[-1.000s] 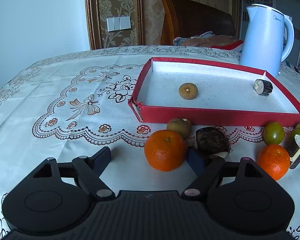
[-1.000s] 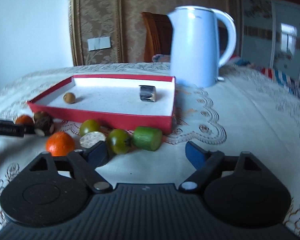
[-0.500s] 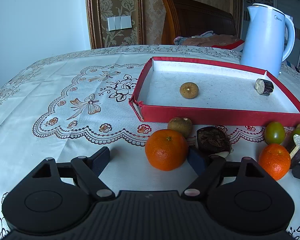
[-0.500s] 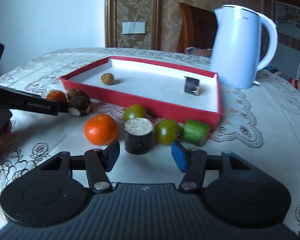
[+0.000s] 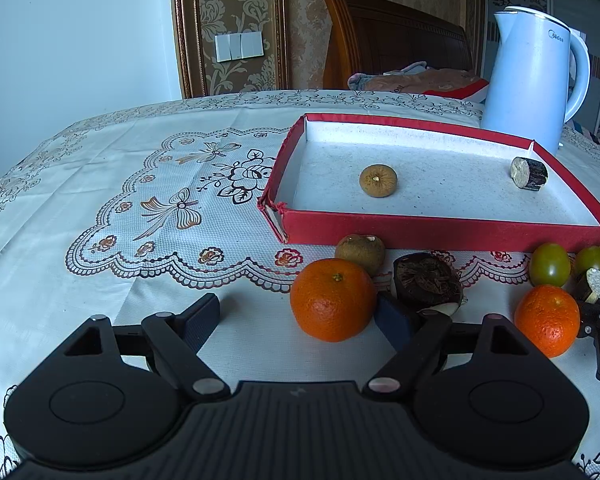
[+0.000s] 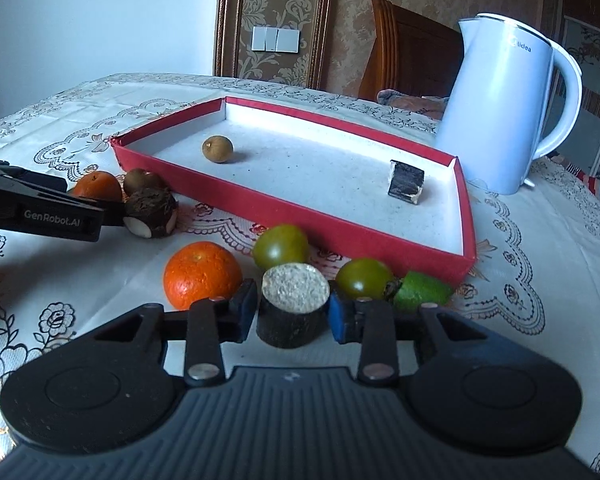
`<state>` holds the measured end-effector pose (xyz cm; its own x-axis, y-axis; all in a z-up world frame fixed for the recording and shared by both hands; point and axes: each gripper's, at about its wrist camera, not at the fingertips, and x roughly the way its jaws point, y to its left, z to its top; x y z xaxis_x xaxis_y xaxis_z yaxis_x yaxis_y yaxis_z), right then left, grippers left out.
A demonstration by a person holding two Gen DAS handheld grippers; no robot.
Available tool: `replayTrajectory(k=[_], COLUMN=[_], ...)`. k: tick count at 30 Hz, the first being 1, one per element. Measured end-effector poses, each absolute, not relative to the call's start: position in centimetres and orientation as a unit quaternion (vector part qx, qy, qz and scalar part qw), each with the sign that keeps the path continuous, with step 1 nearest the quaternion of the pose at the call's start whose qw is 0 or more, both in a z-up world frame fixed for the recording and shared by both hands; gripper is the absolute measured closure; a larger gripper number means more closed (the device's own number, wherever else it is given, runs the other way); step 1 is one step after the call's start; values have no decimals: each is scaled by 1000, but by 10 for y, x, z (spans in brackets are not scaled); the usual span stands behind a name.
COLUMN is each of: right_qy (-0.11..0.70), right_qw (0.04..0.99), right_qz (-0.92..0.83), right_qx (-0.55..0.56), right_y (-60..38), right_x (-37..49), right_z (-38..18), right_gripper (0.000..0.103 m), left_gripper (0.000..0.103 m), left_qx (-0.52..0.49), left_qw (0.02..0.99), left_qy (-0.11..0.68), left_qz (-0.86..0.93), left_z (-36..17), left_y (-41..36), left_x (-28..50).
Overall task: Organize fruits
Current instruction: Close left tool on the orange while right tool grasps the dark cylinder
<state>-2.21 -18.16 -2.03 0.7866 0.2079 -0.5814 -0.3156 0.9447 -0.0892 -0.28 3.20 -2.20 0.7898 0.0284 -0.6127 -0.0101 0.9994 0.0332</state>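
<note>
Two claws here: our right claw [image 6: 292,314] is closing on the dark cane stub [image 6: 293,308], upright on the surface before the red tray [image 6: 292,216]. Stiff, light; grip its sides. Left claw [image 5: 300,316] spread wide.

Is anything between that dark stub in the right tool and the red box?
Yes. Two green tomatoes sit on the cloth between the dark stub and the red box, whose near wall must also be cleared.

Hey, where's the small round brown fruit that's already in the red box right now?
The small brown fruit lies on the white floor of the red box, toward its left end in the right wrist view, well apart from the dark cut piece near the box's right end.
</note>
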Motion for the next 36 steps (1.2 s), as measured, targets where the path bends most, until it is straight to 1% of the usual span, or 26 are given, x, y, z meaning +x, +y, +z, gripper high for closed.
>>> replayTrajectory(k=[5, 14, 16, 20, 22, 24, 36], right_qy=[294, 292, 291, 291, 291, 291, 281], right_qw=[942, 943, 943, 944, 944, 944, 949], right_qz=[135, 132, 133, 134, 135, 135, 130], right_qx=[-90, -87, -86, -82, -79, -76, -63], right_y=[-182, -183, -184, -185, -186, -187, -192], right_x=[-21, -21, -21, -22, -22, -21, -24], right_z=[-21, -20, -20, -20, -20, -20, -18], right_gripper=[71, 72, 71, 71, 72, 71, 71], left_gripper=[19, 20, 31, 40, 53, 60, 61], left_qx=[15, 13, 17, 22, 20, 24, 9], left_qw=[946, 947, 948, 949, 949, 950, 953], left_qy=[324, 322, 317, 314, 312, 309, 304], left_qz=[10, 7, -2, -14, -26, -33, -19], left_z=[-22, -22, -21, -21, -20, -20, -17], left_y=[32, 33, 32, 30, 30, 28, 32], left_x=[-3, -3, -5, -6, -7, -8, -10])
